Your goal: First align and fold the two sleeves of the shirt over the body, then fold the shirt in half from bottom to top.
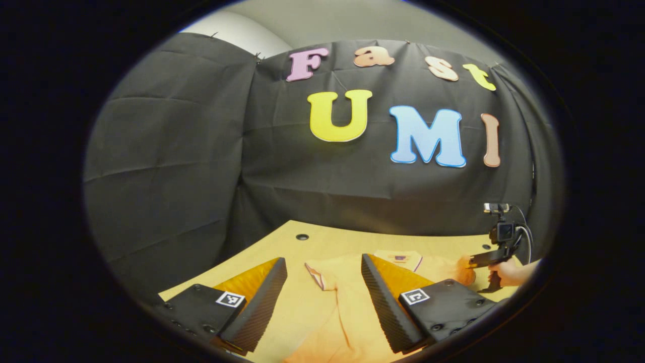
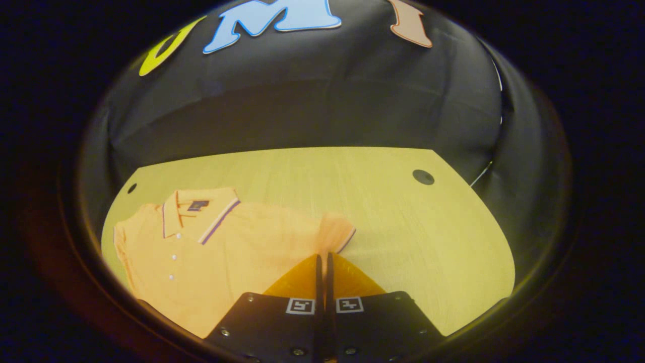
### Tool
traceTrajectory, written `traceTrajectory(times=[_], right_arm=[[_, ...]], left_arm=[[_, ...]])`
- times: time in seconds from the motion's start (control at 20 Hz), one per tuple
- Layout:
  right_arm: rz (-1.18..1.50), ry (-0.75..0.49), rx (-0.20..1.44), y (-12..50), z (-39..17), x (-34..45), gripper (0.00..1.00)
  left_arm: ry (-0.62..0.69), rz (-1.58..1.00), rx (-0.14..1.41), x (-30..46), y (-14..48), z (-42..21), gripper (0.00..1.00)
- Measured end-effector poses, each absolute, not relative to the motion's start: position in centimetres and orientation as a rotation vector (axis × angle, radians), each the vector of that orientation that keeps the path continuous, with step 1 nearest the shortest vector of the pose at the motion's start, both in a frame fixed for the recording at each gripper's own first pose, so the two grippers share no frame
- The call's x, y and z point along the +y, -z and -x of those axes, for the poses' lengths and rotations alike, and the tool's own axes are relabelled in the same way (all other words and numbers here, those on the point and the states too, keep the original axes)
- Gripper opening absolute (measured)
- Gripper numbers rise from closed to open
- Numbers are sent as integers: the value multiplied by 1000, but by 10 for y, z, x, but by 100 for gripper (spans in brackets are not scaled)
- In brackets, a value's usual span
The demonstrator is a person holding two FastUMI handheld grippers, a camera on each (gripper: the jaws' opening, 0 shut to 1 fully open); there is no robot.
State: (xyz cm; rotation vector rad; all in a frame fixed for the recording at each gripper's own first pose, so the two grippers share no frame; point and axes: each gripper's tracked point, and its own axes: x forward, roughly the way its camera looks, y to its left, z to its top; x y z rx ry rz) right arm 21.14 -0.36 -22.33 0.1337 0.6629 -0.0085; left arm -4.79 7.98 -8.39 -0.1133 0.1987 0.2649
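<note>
An orange polo shirt (image 2: 211, 252) lies flat on the wooden counter (image 2: 403, 227), lower left of the right gripper view. The right tongs (image 2: 323, 262) are pinched together on its sleeve (image 2: 336, 233). The left tongs (image 1: 322, 282) gape wide above the shirt, holding nothing.

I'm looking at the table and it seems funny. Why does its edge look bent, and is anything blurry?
In the right gripper view the fisheye lens bows the light wooden table into a curve, and the orange polo shirt stays fairly sharp. In the left gripper view the table also curves, and the left gripper looks big and slightly soft up close.
</note>
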Motion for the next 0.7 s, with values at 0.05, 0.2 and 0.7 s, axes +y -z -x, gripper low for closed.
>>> traceTrajectory(times=[0.05,0.2,0.7], right_arm=[[-139,-17,655,218,-211,6,1],[-124,-89,640,208,-208,33,1],[26,-249,683,229,-192,96,4]], left_arm=[[-260,112,198,78,83,47,96],[-245,111,197,70,84,46,97],[-285,120,207,86,92,58,96]])
